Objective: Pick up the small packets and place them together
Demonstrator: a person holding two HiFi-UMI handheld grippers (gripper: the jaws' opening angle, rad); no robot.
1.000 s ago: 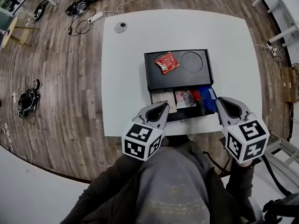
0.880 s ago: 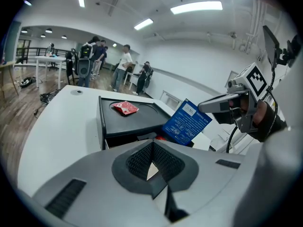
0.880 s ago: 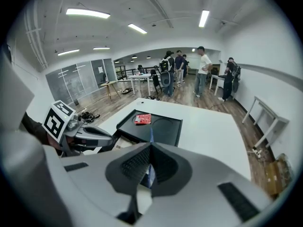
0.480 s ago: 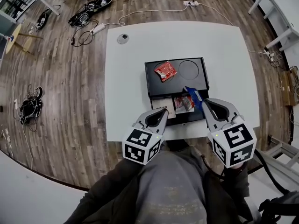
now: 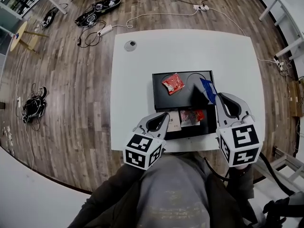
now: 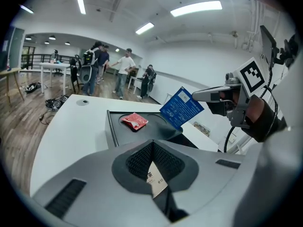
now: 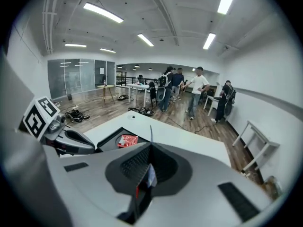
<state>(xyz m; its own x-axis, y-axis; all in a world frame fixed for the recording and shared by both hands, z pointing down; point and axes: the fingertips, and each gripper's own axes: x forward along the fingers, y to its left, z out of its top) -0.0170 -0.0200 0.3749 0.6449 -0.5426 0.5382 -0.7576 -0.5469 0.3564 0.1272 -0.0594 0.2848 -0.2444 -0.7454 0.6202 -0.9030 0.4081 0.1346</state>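
Now tray (image 5: 159, 99) holds red packet (image 5: 173, 83); left hand-held gripper (image 5: 164, 117) pinches white packet (image 5: 174, 122), right hand-held gripper (image 5: 218, 98) blue packet (image 5: 207, 89)

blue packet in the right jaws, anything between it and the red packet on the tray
Nothing visible. The blue packet hangs clamped in the right gripper above the tray, and only bare black tray lies between it and the red packet.

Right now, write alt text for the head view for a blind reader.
Seen from above, the right gripper holds a blue packet over a black tray on a white table. A red packet lies in the tray; the left gripper is at a white packet.
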